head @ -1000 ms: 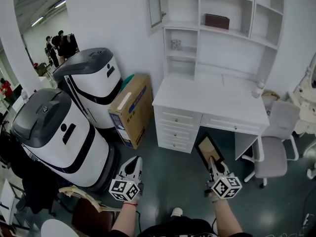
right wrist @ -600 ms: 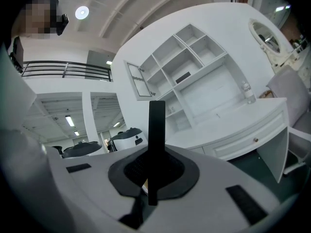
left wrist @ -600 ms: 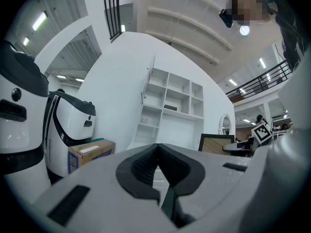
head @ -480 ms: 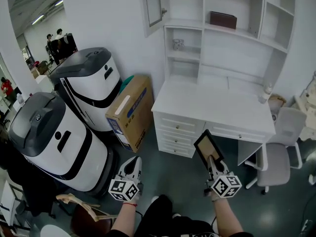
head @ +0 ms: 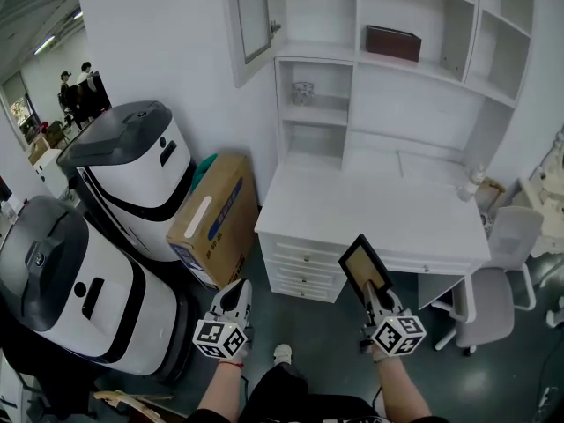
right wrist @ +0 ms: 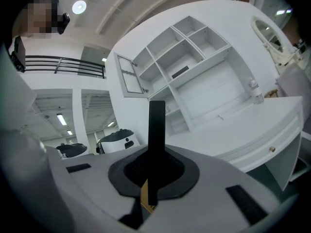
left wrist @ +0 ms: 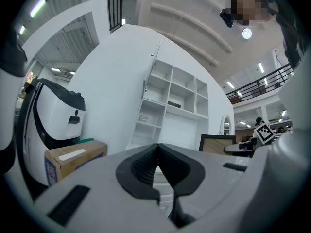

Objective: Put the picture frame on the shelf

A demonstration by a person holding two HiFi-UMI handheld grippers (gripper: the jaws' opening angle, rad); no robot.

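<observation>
A black-rimmed picture frame (head: 367, 267) with a tan face stands up out of my right gripper (head: 374, 300), which is shut on its lower edge; in the right gripper view the frame (right wrist: 156, 140) shows edge-on between the jaws. It hangs in front of the white desk (head: 352, 214). Above the desk rises the white shelf unit (head: 401, 69), also seen as the shelf unit (right wrist: 187, 62). A dark brown box (head: 393, 42) lies in an upper compartment. My left gripper (head: 236, 300) is shut and holds nothing, low at the left of the desk drawers.
Two large white-and-grey robot housings (head: 132, 174) stand at the left, with a cardboard box (head: 211, 218) leaning by the desk. A grey chair (head: 498, 280) sits at the right. An open cabinet door (head: 251, 16) juts from the shelf's upper left. A small bottle (head: 468, 184) stands on the desk.
I have stepped closer to the desk and shelf. The right gripper has carried the frame up and slightly left, now overlapping the desk front. The left gripper kept its pose.
</observation>
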